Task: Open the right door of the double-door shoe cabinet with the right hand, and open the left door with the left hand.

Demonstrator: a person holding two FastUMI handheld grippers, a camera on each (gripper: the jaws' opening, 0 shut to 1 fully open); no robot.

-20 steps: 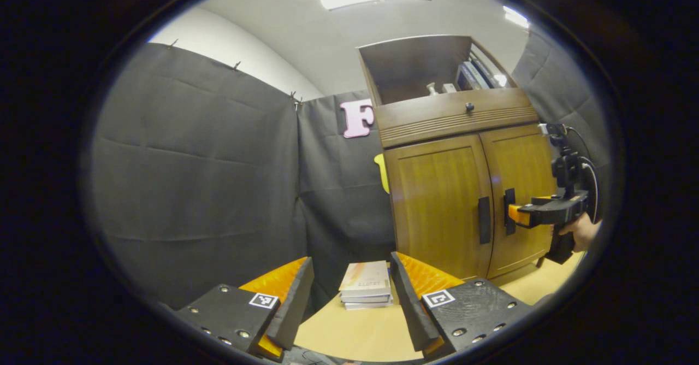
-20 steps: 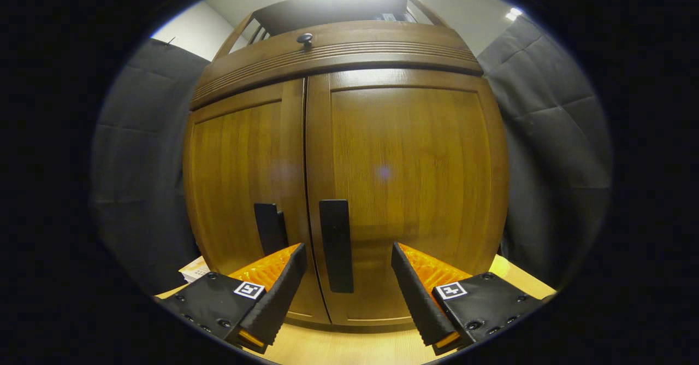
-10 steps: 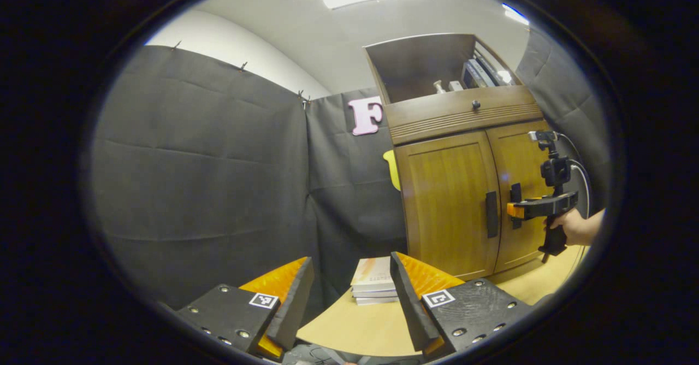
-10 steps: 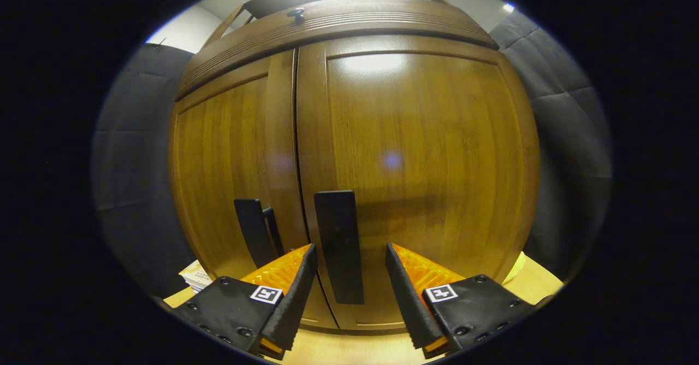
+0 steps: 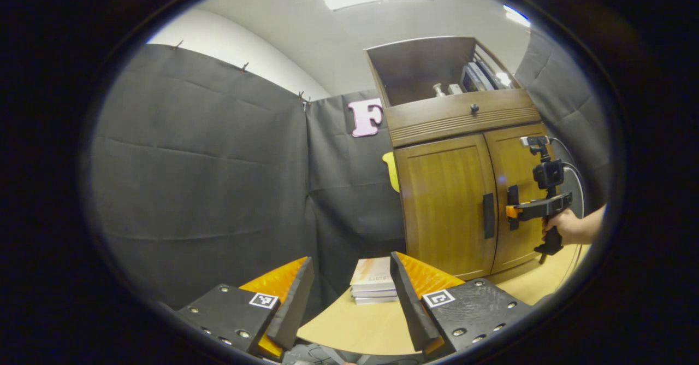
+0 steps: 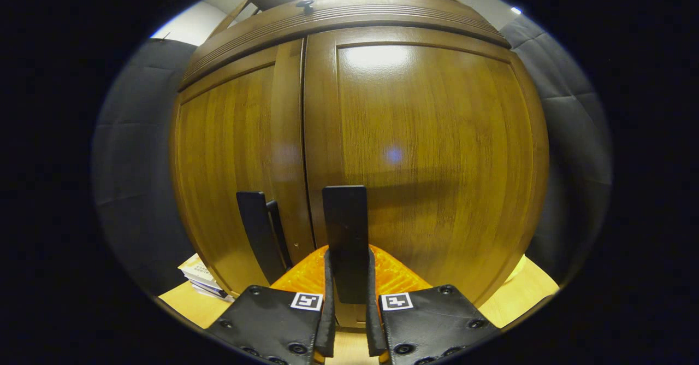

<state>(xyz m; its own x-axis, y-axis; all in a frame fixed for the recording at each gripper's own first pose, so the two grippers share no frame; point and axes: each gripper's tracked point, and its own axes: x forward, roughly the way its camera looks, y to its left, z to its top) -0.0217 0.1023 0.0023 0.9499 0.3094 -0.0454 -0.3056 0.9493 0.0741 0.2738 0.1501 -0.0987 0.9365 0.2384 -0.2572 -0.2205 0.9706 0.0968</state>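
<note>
The shoe cabinet (image 5: 464,190) stands on the pale tabletop (image 5: 355,327) against the booth's black cloth wall, and both its doors are flush and closed, so neither opening is done. The right door (image 6: 431,163) fills the right half of the cabinet front, the left door (image 6: 229,168) the other half, each with a black bar handle beside the centre seam. The first step looks nearly set up: the right gripper (image 6: 348,321) has its two fingers drawn in against the sides of the right door's handle (image 6: 345,234), low on the bar, apparently clamping it. Half a second ago those fingers stood wide apart either side of the bar. The left door's handle (image 6: 256,234) is untouched; the left gripper (image 5: 349,305) hangs well back from the cabinet, fingers spread wide and holding nothing, much as before. A stack of books (image 5: 374,280) lies on the table just left of the cabinet's base.
</note>
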